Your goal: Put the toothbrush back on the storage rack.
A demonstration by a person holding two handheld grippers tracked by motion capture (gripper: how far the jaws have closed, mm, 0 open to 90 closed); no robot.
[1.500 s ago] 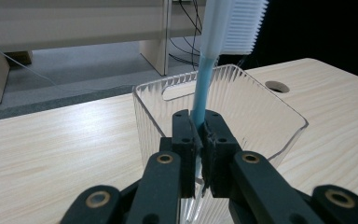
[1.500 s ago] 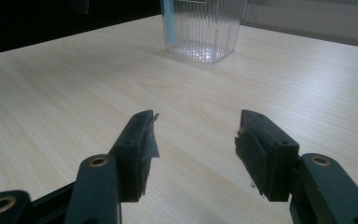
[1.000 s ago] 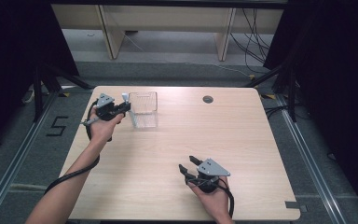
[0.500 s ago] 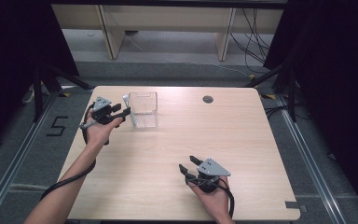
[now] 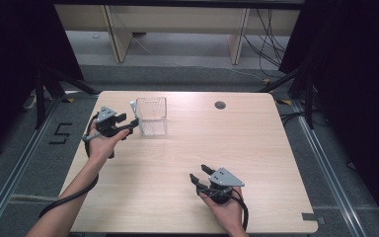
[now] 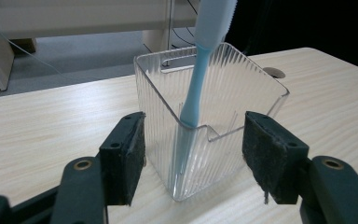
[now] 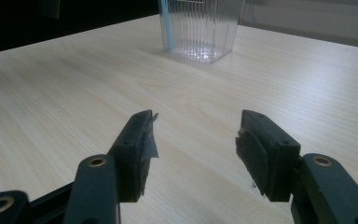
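Two grippers: left gripper [image 5: 130, 124] has drawn back from the clear container [image 5: 151, 115], upper left.
Jaws: both open, holding nothing.
Right gripper [image 5: 200, 174]: unmoved, lower centre.

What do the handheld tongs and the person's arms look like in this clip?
Both the left tongs and right tongs are black, each topped with a grey three-cornered plate and trailing a black cable. The jaws carry dark, worn pads. The forearms are bare, with no sleeves in view.

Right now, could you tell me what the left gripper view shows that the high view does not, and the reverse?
Left gripper view alone: a light blue toothbrush standing in the clear ribbed container, handle down, and a notch in its near rim. High view alone: the right gripper open near the table's front edge, and a round hole at the back. Both: the container between the open left gripper jaws.
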